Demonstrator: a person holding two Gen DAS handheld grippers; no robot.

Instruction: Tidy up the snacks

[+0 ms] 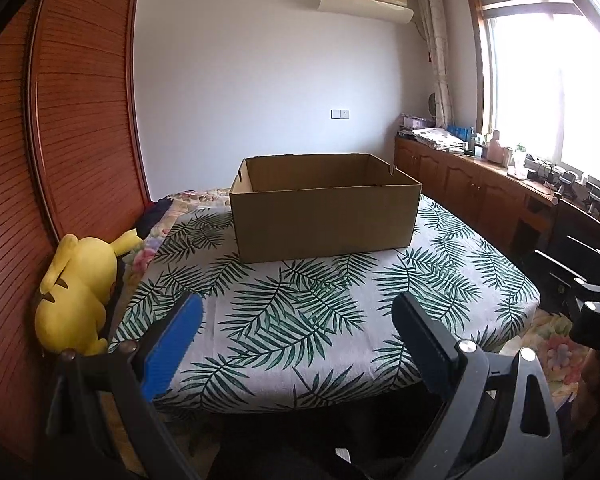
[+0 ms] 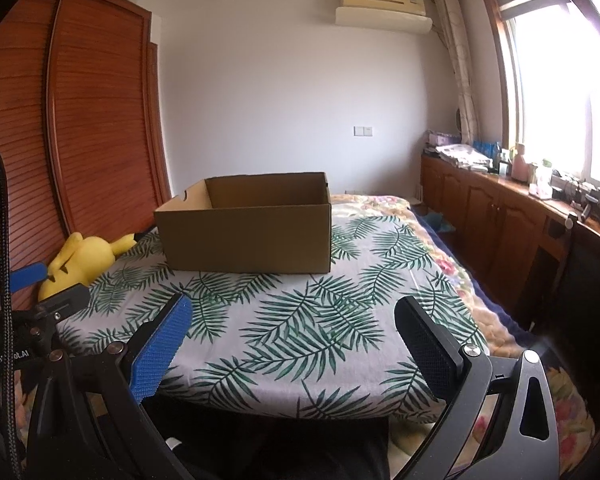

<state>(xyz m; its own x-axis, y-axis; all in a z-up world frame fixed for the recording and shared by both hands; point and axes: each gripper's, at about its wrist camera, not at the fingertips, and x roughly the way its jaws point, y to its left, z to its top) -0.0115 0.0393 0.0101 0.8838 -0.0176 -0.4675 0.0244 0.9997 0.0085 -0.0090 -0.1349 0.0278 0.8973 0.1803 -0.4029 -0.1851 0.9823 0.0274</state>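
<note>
An open brown cardboard box (image 1: 326, 216) stands on a table covered with a leaf-print cloth (image 1: 292, 320); what lies inside the box is hidden by its walls. No snacks show in either view. My left gripper (image 1: 298, 312) hovers over the near part of the table, open, nothing between its blue pads. From the right wrist view the same box (image 2: 246, 236) sits further left and my right gripper (image 2: 294, 316) is open too, above the cloth (image 2: 320, 320). The left gripper's blue fingertip (image 2: 30, 272) pokes in at the left edge of that view.
A yellow plush toy (image 1: 78, 292) lies at the table's left edge against a wooden slatted wardrobe (image 1: 60, 120). Low wooden cabinets (image 1: 480, 188) with clutter run under the window on the right. A flowered blanket (image 2: 440, 240) covers the bed beyond.
</note>
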